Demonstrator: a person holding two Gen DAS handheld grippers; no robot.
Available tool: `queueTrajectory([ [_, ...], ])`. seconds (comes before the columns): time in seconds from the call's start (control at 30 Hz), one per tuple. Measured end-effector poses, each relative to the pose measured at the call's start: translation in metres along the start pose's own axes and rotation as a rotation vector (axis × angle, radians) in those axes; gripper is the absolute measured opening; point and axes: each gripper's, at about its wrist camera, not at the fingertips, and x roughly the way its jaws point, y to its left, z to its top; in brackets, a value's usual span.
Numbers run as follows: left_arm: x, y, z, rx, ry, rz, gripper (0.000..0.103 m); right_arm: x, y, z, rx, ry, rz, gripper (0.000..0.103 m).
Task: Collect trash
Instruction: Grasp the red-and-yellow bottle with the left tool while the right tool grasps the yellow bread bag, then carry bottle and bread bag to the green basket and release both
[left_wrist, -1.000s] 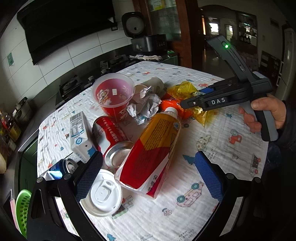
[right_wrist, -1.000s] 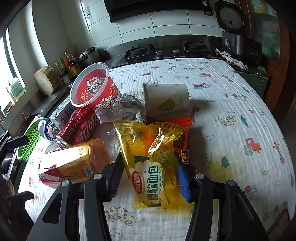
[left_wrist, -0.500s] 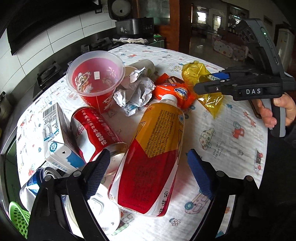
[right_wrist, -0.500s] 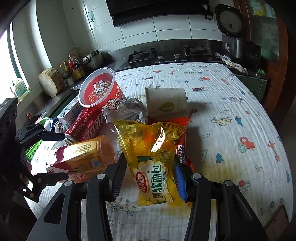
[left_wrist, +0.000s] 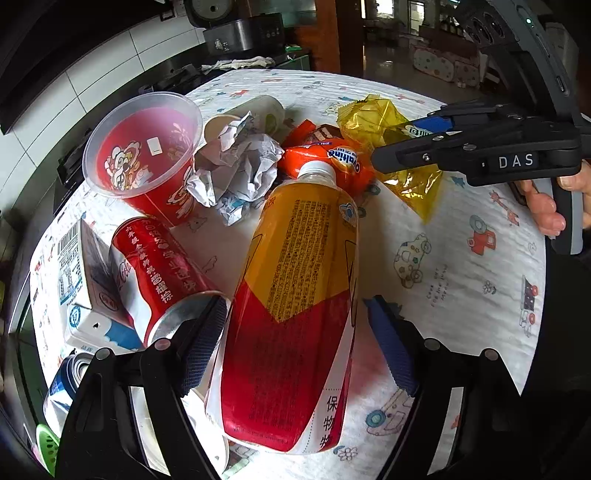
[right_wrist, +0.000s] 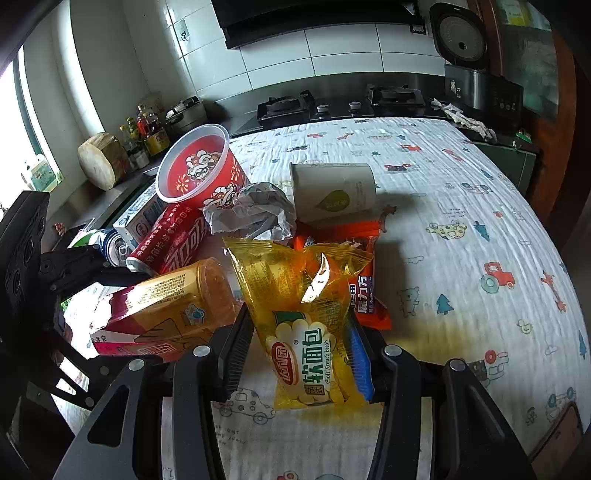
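While its jaws close, the left hand-held gripper (left_wrist: 295, 343) straddles the bottle (left_wrist: 295, 302).

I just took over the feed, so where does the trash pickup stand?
Nothing looks binned; no bin shows. In hand: the right gripper is shut on the yellow wrapper. The left gripper has just been closing around the bottle, with a gap at one pad. Left on the table: red cup, can, carton, paper, orange wrapper.

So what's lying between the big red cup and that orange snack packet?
A crumpled paper wad sits between the red cup and the orange packet, in the left wrist view.
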Motion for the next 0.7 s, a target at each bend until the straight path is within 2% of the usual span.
queueTrajectory([
  [0.17,0.006,-0.003,0.008,0.001,0.010,0.007,0.078,0.002,-0.002,-0.002,0.002,0.005,0.001,0.047],
  [0.2,0.007,-0.004,0.008,0.003,0.011,0.019,0.076,0.001,-0.002,-0.002,0.002,0.005,0.001,0.047],
  [0.23,0.007,-0.005,0.008,0.002,0.007,0.037,0.069,0.001,-0.002,-0.002,0.002,0.004,0.001,0.047],
  [0.37,-0.001,-0.003,0.003,-0.056,-0.009,0.016,0.068,-0.007,0.001,-0.002,0.002,-0.009,0.004,0.046],
  [0.7,-0.054,0.005,-0.031,-0.171,-0.133,0.017,0.065,-0.035,0.036,0.005,-0.057,-0.037,0.036,0.046],
])
